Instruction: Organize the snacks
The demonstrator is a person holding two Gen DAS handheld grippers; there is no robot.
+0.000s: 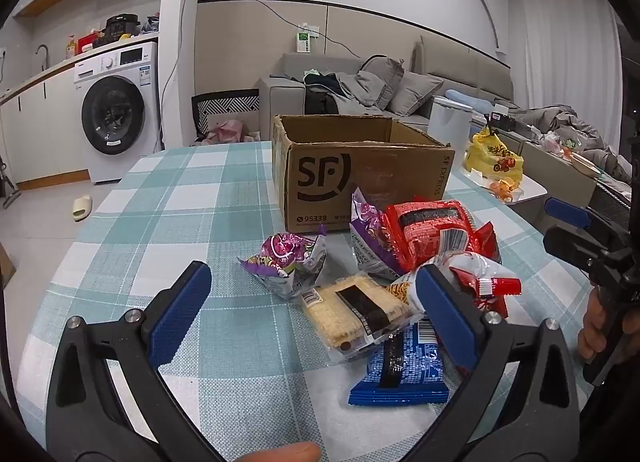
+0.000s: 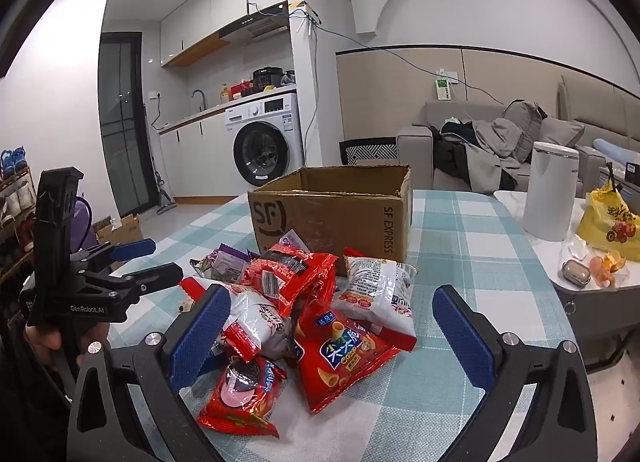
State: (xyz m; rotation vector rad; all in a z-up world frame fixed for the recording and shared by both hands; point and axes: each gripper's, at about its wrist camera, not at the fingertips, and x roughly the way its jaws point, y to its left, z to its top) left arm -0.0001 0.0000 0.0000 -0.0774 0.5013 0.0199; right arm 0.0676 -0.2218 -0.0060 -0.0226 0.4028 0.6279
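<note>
An open cardboard box [image 1: 360, 178] [image 2: 332, 218] stands on the checked tablecloth [image 1: 200, 202]. A heap of snack packets lies in front of it. In the left wrist view my left gripper [image 1: 316, 310] is open above a clear-wrapped cracker pack [image 1: 352, 314], with a purple packet [image 1: 286, 262], a blue packet [image 1: 404, 370] and a red packet [image 1: 432, 230] around it. In the right wrist view my right gripper [image 2: 332, 330] is open over a red cone-snack packet [image 2: 340, 358], a white-and-red packet [image 2: 380, 294] and a small red packet [image 2: 244, 394]. Nothing is gripped.
A low side table at the right carries a white canister [image 2: 550, 190], a yellow bag [image 2: 612, 222] and orange peel [image 2: 608, 264]. A washing machine [image 1: 120, 114] and a sofa [image 1: 360, 90] stand beyond the table. A hand holds each gripper's handle.
</note>
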